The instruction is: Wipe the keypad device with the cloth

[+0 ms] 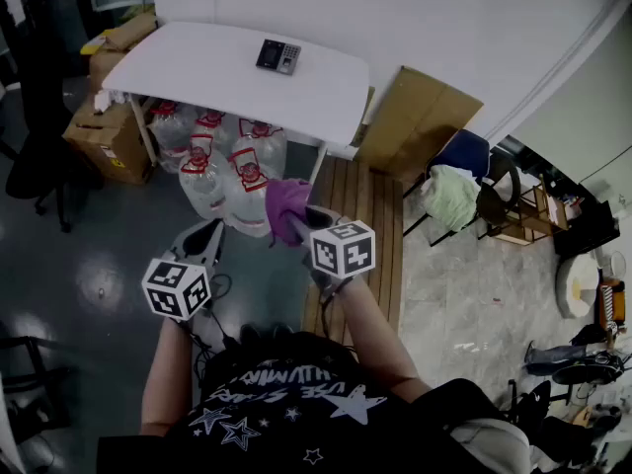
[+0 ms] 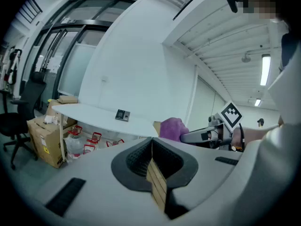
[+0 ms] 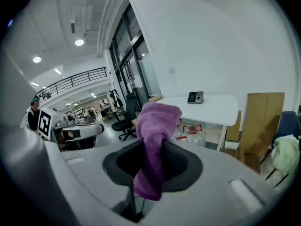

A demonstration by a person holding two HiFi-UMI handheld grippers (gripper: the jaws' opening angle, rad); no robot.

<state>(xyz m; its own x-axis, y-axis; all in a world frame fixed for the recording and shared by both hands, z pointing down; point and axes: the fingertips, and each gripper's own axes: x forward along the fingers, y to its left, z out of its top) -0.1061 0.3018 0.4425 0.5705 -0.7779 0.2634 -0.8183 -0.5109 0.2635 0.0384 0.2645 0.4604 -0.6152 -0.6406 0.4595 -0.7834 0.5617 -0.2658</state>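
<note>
A dark keypad device (image 1: 278, 56) lies near the far edge of a white table (image 1: 197, 77); it also shows as the small keypad device (image 2: 122, 115) in the left gripper view and the keypad device (image 3: 195, 97) in the right gripper view. My right gripper (image 1: 292, 227) is shut on a purple cloth (image 1: 285, 205), which stands bunched up between the jaws, cloth (image 3: 154, 145). My left gripper (image 1: 202, 240) is shut with nothing in it, left gripper (image 2: 152, 147). Both are held well short of the table, over the floor.
Several large water bottles (image 1: 222, 161) stand under the table. Cardboard boxes (image 1: 109, 136) sit at its left, a flat cardboard sheet (image 1: 415, 121) leans at its right. A chair with light green fabric (image 1: 454, 196) stands to the right; a black office chair (image 2: 19, 121) to the left.
</note>
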